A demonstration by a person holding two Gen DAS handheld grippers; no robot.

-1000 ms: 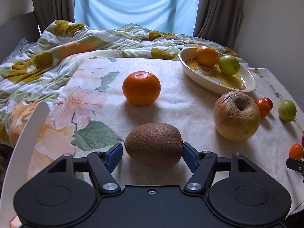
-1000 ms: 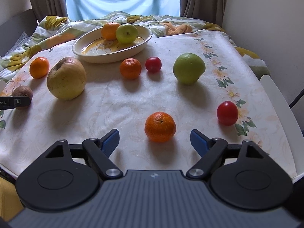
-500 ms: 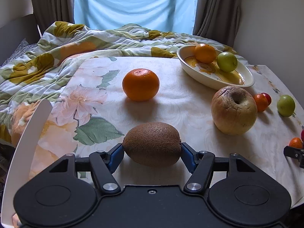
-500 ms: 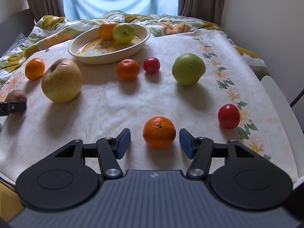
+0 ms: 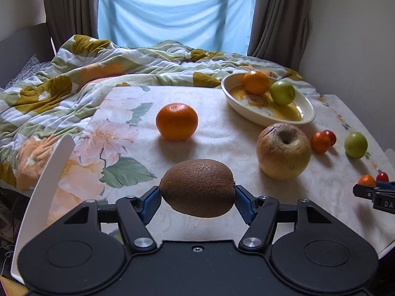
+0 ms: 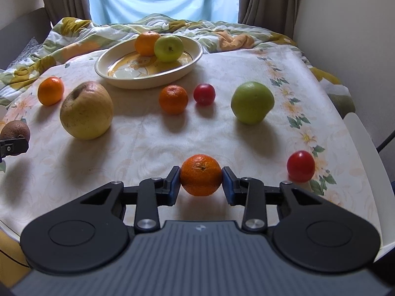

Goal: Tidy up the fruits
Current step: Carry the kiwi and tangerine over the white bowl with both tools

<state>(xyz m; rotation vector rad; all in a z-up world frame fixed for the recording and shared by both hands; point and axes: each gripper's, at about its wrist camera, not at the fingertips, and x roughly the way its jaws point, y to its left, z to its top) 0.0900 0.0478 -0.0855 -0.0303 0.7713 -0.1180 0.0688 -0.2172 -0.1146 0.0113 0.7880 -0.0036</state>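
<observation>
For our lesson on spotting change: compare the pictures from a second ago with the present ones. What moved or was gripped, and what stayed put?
Both grippers closed. The left gripper shut on the kiwi, and it now looks raised off the cloth. The right gripper narrowed from wide open onto the near mandarin. The dish and the loose fruit, like the big apple, stayed put.

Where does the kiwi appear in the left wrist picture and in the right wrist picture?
Left wrist view: the kiwi is at bottom centre, between the blue pads of the left gripper.
Right wrist view: the kiwi is at the far left edge, partly behind a black gripper part.
Shared landmark: the large yellowish apple lies to the kiwi's right in both views.
</observation>
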